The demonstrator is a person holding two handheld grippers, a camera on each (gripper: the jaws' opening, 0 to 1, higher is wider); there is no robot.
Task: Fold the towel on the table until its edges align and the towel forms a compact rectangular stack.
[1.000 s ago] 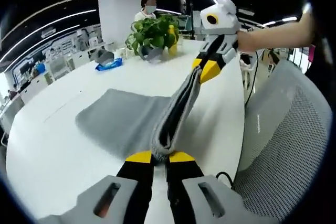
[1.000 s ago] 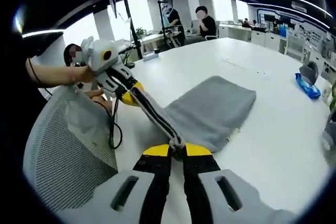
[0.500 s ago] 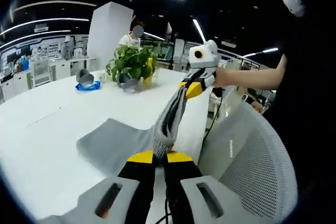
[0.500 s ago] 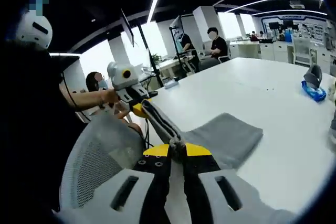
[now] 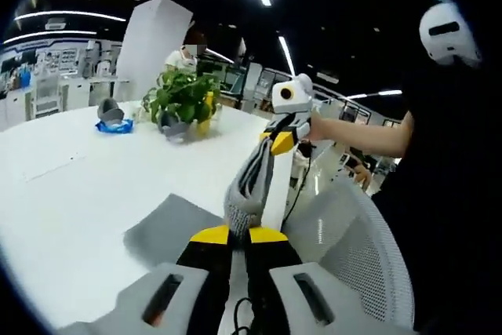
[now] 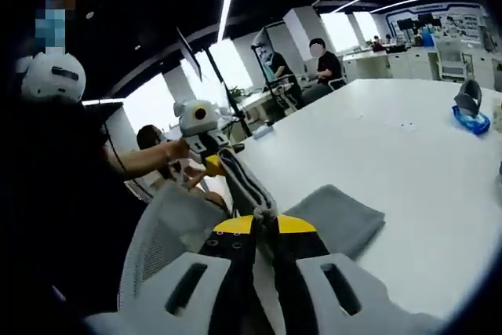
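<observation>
Stretching taut between left gripper [image 5: 239,234] and right gripper [image 6: 265,225], towel [image 5: 249,182].

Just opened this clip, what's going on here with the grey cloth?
A person holds a two-jaw gripper in each hand, and both are clamped on one edge of the grey towel. The left gripper and the right gripper hold that edge taut between them, raised above the white table, while the rest of the towel trails down onto the tabletop. It is mid-fold, not yet a compact stack. A potted plant and a blue item sit farther back on the table.
</observation>
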